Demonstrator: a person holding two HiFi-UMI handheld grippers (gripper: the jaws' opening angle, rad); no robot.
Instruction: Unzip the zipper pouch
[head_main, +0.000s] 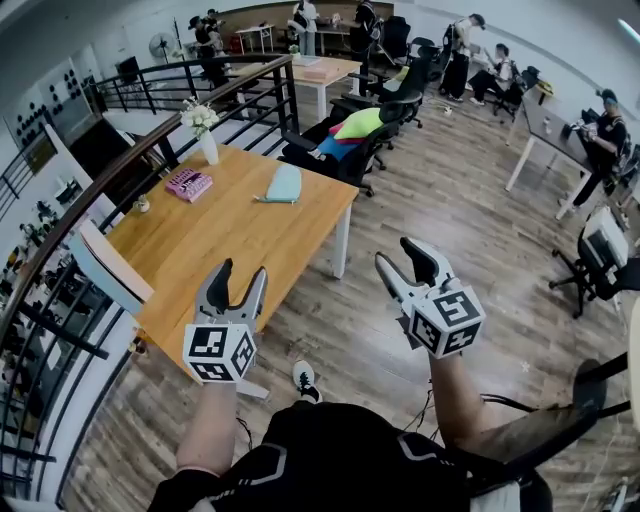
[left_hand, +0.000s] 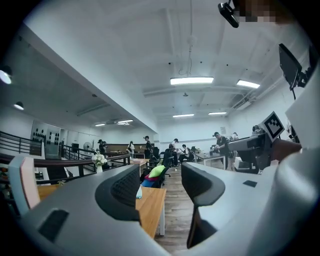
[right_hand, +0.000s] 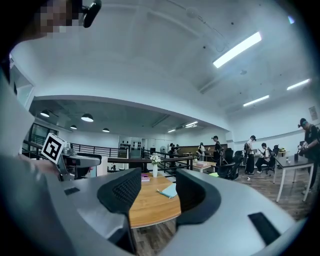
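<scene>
A pale blue zipper pouch (head_main: 283, 184) lies flat near the far right edge of the wooden table (head_main: 190, 250); it also shows in the right gripper view as the pouch (right_hand: 168, 190) between the jaws, far off. My left gripper (head_main: 243, 273) hangs open over the table's near end, well short of the pouch. My right gripper (head_main: 398, 255) is open too, held over the floor to the right of the table. Nothing sits between either pair of jaws. In the left gripper view only a sliver of the pouch (left_hand: 138, 192) peeks past the left jaw.
A pink book (head_main: 188, 184) and a white vase of flowers (head_main: 205, 130) stand at the table's far left. A black railing (head_main: 120, 170) runs along the left. Office chairs (head_main: 365, 140) crowd behind the table. People work at desks in the back right.
</scene>
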